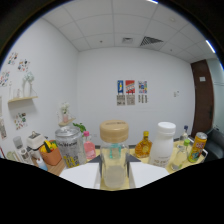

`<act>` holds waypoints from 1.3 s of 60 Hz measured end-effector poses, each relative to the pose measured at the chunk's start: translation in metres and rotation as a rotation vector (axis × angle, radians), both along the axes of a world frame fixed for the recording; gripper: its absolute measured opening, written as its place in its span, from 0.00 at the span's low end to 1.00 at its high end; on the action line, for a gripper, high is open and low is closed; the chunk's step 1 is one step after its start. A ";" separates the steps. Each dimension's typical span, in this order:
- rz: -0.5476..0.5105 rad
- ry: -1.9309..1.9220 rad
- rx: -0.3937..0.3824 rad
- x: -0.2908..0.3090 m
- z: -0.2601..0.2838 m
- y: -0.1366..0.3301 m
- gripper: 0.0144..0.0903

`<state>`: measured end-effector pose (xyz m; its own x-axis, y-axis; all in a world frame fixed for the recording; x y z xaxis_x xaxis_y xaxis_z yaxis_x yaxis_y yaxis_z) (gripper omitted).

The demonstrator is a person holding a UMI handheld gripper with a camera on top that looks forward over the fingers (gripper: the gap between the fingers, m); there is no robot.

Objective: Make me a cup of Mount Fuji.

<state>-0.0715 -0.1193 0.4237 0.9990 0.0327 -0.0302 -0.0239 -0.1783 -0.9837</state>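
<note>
A clear glass bottle (pixel 114 159) with a round tan lid stands upright between my two fingers, and both fingers (pixel 98 161) press on its sides. My gripper (pixel 114 169) is shut on it. Pale liquid fills its lower part. It looks raised in front of the row of items on the table behind it. The lower ends of the fingers and the bottle's base are hidden.
On the table behind stand a metal tin (pixel 70 146), a pink bottle (pixel 90 148), an amber bottle (pixel 143 146), a white jar (pixel 162 144), a small clear bottle (pixel 181 155) and a yellow-red can (pixel 198 147). An orange holder (pixel 49 152) is further along beside the tin.
</note>
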 end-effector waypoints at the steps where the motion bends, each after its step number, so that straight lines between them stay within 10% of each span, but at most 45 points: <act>1: 0.005 0.000 0.004 0.000 0.002 -0.004 0.31; 13: 0.030 0.029 0.011 0.004 -0.024 -0.054 0.30; 41: 0.013 0.167 -0.229 -0.007 -0.273 -0.101 0.30; 78: -0.139 1.480 -0.263 0.007 -0.304 -0.094 0.30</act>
<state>-0.0648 -0.2136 0.1193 0.0569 -0.2238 -0.9730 -0.9674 -0.2534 0.0017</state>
